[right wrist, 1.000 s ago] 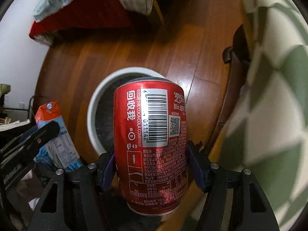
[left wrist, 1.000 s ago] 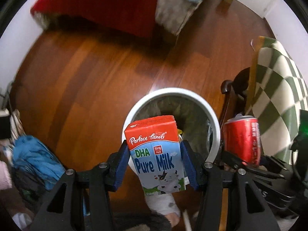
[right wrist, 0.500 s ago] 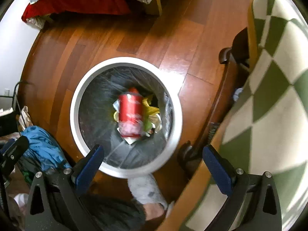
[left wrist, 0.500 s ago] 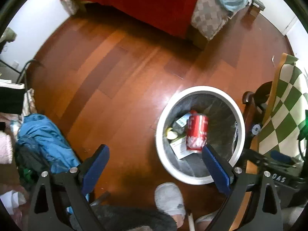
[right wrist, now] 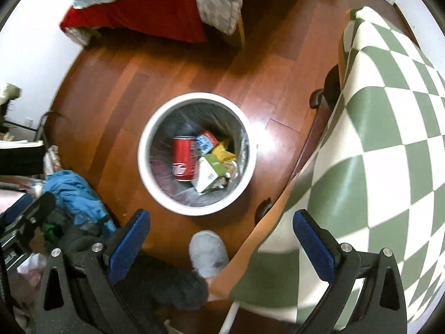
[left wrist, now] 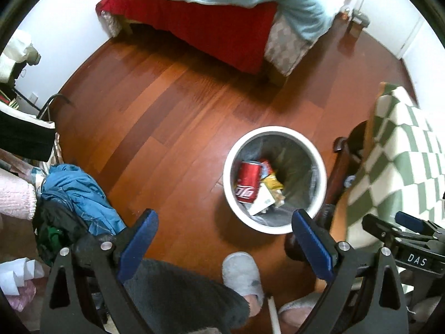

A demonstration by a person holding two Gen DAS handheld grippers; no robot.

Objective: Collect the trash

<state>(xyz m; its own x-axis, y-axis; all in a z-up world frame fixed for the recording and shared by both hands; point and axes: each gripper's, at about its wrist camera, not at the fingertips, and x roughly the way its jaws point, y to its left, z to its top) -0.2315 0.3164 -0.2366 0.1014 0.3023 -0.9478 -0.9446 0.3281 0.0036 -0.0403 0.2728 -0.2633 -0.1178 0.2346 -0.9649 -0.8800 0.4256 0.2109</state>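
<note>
1. The red can (right wrist: 185, 158) lies on its side inside the white bin (right wrist: 144, 164), on the side toward the blue jacket, with the milk carton (right wrist: 206, 140) just beside it and a white-and-green box (right wrist: 207, 174) and yellow wrappers (right wrist: 222, 152) against it. All of it sits low in the bin, so this batch looks safely binned.

2. The left tongs (left wrist: 224, 246) and the right tongs (right wrist: 221, 246) both stand wide apart with nothing between the blue pads, above the floor on the person's side of the bin.

3. Judged risk: with both tongs empty, the task could stall if nothing else is fetched. More trash may lie in the clutter away from the bin, but the pictures do not show which items count as trash.

4. A grey slipper (right wrist: 208, 253) stands on the floor near the bin's rim. A careless step toward the bin could nudge or tip it; the bin looks light, and the can would roll out across the wood floor (left wrist: 167, 117).

5. The blue jacket (left wrist: 80, 194) is heaped on the floor well to one side of the bin. Tongs reaching there could snag cloth instead of litter.

6. A checkered cloth (right wrist: 375, 153) hangs over furniture just beside the bin's other side; a wide-open tong swinging that way could catch on it.
</note>
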